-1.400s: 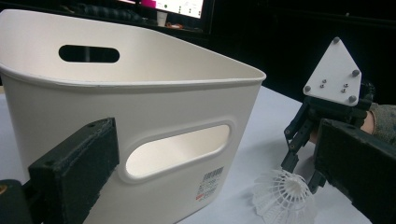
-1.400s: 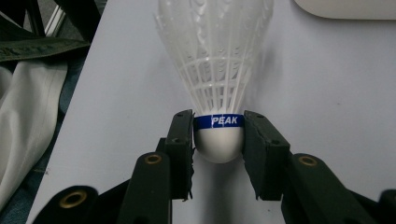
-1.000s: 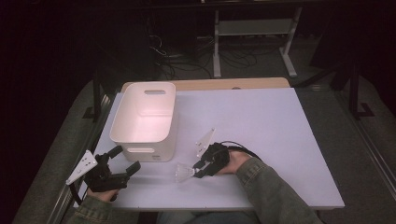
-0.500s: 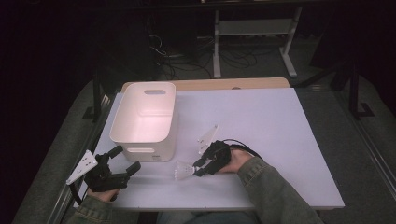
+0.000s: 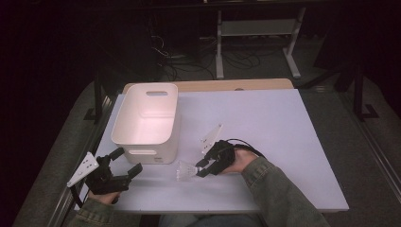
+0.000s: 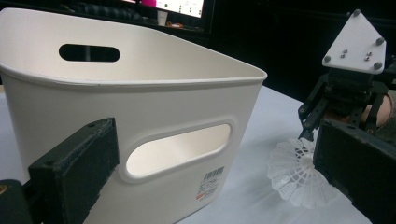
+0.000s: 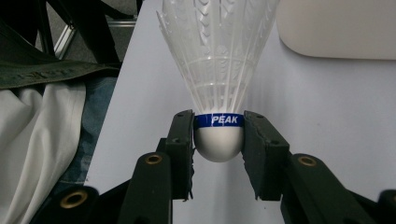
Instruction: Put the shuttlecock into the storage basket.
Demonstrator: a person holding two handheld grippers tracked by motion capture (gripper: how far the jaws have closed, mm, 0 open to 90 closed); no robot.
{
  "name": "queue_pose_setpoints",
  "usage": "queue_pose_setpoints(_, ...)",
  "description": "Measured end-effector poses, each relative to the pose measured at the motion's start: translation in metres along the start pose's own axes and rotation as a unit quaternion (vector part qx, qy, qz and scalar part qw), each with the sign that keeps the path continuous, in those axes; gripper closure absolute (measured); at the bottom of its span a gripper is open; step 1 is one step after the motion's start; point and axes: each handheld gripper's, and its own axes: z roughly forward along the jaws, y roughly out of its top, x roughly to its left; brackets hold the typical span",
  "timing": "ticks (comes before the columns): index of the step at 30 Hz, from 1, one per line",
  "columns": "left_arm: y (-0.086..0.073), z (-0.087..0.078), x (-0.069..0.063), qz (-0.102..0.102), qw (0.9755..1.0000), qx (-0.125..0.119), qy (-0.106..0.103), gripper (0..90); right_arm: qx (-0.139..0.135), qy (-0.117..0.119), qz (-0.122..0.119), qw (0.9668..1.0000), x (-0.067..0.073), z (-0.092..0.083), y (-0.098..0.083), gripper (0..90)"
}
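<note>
A white plastic shuttlecock (image 7: 218, 70) with a blue band marked PEAK sits between my right gripper's (image 7: 218, 140) jaws, which are shut on its rounded cork base. In the high view the right gripper (image 5: 202, 166) holds the shuttlecock (image 5: 185, 171) just above the table, in front of the white bin's (image 5: 146, 118) near right corner, skirt pointing left. My left gripper (image 5: 124, 163) is open with nothing between its jaws, at the table's front left, facing the bin's near wall (image 6: 140, 140). From the left gripper view the shuttlecock (image 6: 299, 175) and the right gripper (image 6: 308, 133) show beside the bin.
The white table (image 5: 265, 123) lies bare to the right of the bin and behind my right hand. A metal stand (image 5: 255, 28) and cables are on the floor beyond the table's far edge. The person's lap and clothing (image 7: 42, 135) lie below the near edge.
The right gripper has shifted slightly with the shuttlecock still in its jaws. The left gripper has stayed where it was.
</note>
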Motion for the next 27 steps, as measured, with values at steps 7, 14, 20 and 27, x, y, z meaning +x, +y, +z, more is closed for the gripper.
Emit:
queue_pose_setpoints(7, 0.000, 0.000, 0.000, 0.001, 1.0000, 0.000, -0.001, 0.0, -0.007, -0.002, 0.001, 1.0000, 0.000, -0.010, 0.007, 63.4)
queue_pose_setpoints(14, 0.000, 0.000, 0.000, 0.003, 1.0000, 0.000, -0.002, 0.0, -0.014, -0.006, 0.003, 0.9999, 0.000, -0.020, 0.015, 63.4)
queue_pose_setpoints(20, 0.000, 0.000, 0.000, 0.002, 1.0000, 0.000, -0.001, 0.0, -0.018, -0.008, 0.010, 0.9998, -0.002, -0.028, 0.019, 63.4)
queue_pose_setpoints(27, 0.000, 0.000, 0.000, 0.000, 1.0000, 0.000, 0.000, 0.0, -0.028, -0.013, 0.017, 0.9994, -0.002, -0.037, 0.019, 63.4)
